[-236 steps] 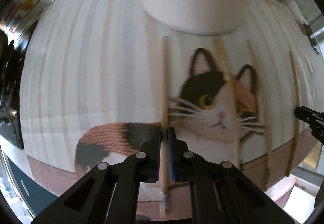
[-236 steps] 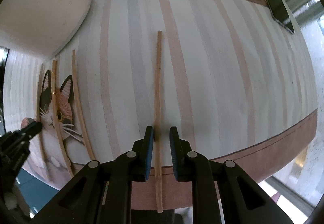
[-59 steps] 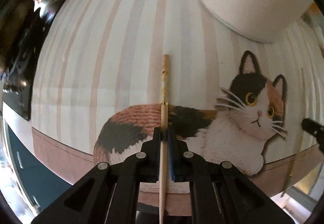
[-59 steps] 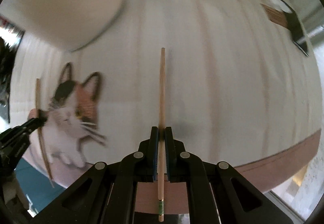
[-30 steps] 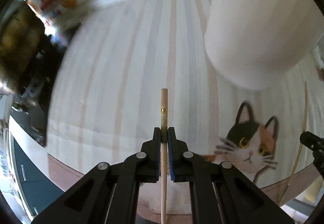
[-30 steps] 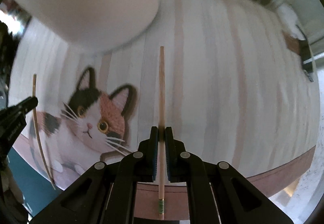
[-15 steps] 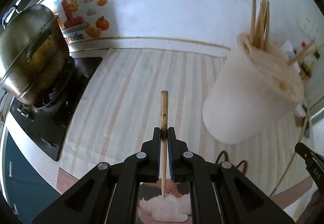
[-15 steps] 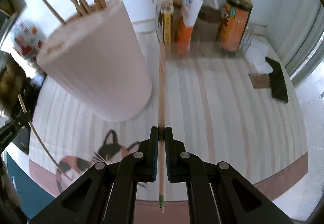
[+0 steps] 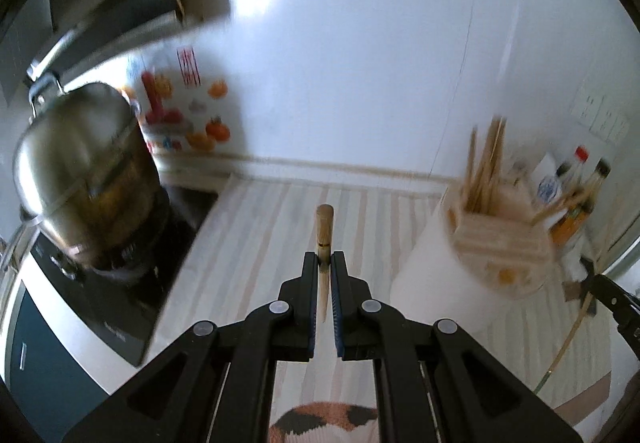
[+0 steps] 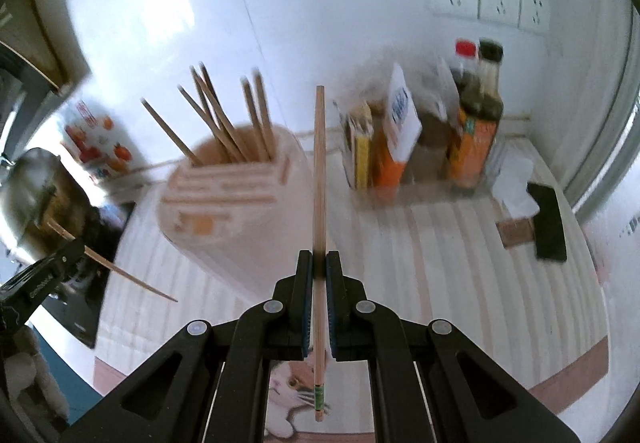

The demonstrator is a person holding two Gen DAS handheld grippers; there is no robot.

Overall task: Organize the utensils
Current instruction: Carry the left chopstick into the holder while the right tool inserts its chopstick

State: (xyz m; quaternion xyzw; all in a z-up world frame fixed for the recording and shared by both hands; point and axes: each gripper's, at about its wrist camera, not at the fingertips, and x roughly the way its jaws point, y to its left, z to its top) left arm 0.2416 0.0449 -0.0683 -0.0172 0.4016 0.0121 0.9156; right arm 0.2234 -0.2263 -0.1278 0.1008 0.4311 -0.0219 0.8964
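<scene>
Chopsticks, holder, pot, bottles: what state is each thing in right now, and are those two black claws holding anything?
Left gripper: shut on a chopstick, lifted off the mat.
Right gripper: shut on a second chopstick, also lifted.
Utensil holder: upright, several chopsticks standing in it.
Steel pot: lid on, sitting on the stove.
Sauce bottles: upright, capped.
Striped mat: lying flat.

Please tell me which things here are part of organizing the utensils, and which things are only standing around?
Part of the job:
- left gripper, shut on one chopstick
- right gripper, shut on another chopstick
- white holder with chopsticks in it

Only standing around:
- steel pot
- sauce bottles
- striped cat mat
- black phone
</scene>
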